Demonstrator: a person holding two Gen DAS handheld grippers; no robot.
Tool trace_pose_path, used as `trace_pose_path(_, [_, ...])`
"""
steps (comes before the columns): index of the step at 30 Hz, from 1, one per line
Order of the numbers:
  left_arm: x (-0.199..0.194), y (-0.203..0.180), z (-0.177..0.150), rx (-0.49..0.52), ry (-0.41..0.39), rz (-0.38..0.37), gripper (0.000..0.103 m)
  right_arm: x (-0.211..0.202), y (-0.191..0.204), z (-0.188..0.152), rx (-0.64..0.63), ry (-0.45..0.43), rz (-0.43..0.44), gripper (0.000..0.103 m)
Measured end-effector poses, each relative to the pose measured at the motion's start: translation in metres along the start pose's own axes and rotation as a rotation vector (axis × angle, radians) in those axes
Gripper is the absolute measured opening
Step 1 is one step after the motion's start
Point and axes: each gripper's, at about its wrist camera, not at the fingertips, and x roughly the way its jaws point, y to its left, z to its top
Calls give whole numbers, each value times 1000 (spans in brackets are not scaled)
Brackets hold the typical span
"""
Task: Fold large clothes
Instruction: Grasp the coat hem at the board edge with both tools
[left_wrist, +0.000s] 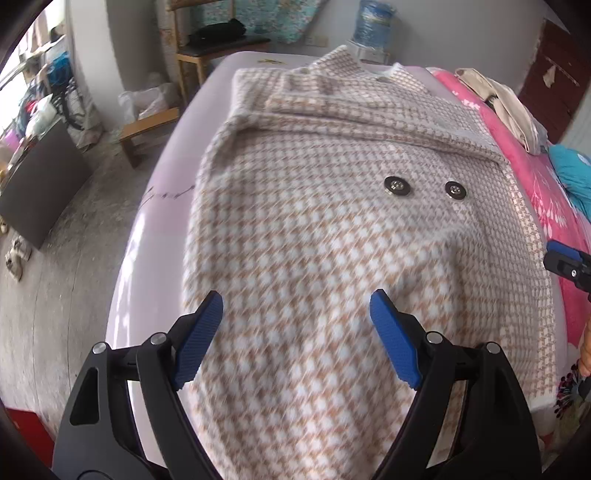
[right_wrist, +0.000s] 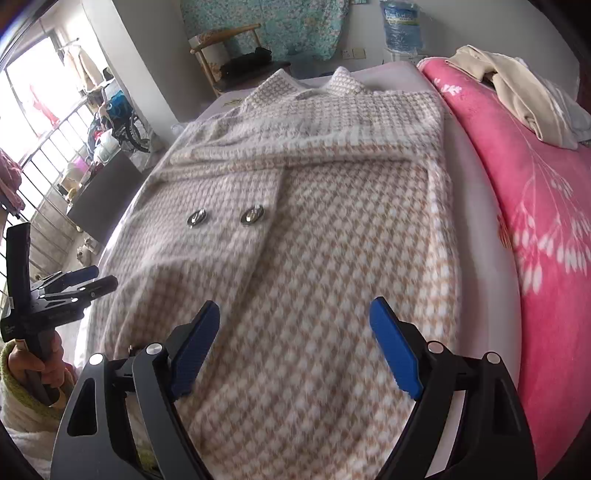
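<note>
A beige-and-white houndstooth coat (left_wrist: 314, 240) (right_wrist: 314, 240) lies flat, front up, on a pale lilac bed sheet (left_wrist: 155, 229). Its sleeves are folded across the chest below the collar. Two metal buttons (left_wrist: 394, 184) (right_wrist: 252, 216) sit on the front flap. My left gripper (left_wrist: 295, 299) hovers open over the coat's lower left half with nothing between its blue pads. My right gripper (right_wrist: 295, 308) is open too, over the lower right half, and holds nothing. In the right wrist view a hand carries the left gripper (right_wrist: 101, 277) beside the coat's left edge.
A pink floral blanket (right_wrist: 535, 221) (left_wrist: 535, 192) covers the bed to the right of the coat, with beige clothes (right_wrist: 517, 88) piled on it. Left of the bed is concrete floor (left_wrist: 55, 277) with a dark board (left_wrist: 40, 188). A wooden chair (right_wrist: 221, 48) and a water bottle (right_wrist: 400, 26) stand beyond.
</note>
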Motion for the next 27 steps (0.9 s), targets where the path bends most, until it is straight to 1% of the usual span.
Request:
trace_pose_path(3, [-8, 11, -19, -37, -17, 29, 78, -5, -1, -17, 3, 14, -10, 81])
trace_pose_path(6, [-14, 24, -35, -80, -12, 36, 78, -12, 0, -31, 4, 15, -10, 81])
trace_pose_path(11, [-24, 43, -59, -112, -21, 74, 78, -19, 1, -48, 5, 13, -19, 81])
trace_pose_path(14, [-31, 54, -73, -137, -24, 74, 78, -26, 2, -61, 3, 14, -24, 81])
trace_pose_path(16, [-36, 61, -83, -158, -30, 54, 78, -30, 0, -69, 3, 20, -30, 81])
trace_pose_path(20, [-43, 66, -101, -195, -34, -18, 77, -39, -3, -89, 6, 50, -39, 81])
trace_pose_path(24, [-44, 65, -117, -202, -21, -56, 66, -46, -5, -107, 5, 84, -70, 81])
trace_pose_path(27, [-42, 65, -127, -212, 1, -109, 57, -52, -11, -120, 35, 102, -72, 81])
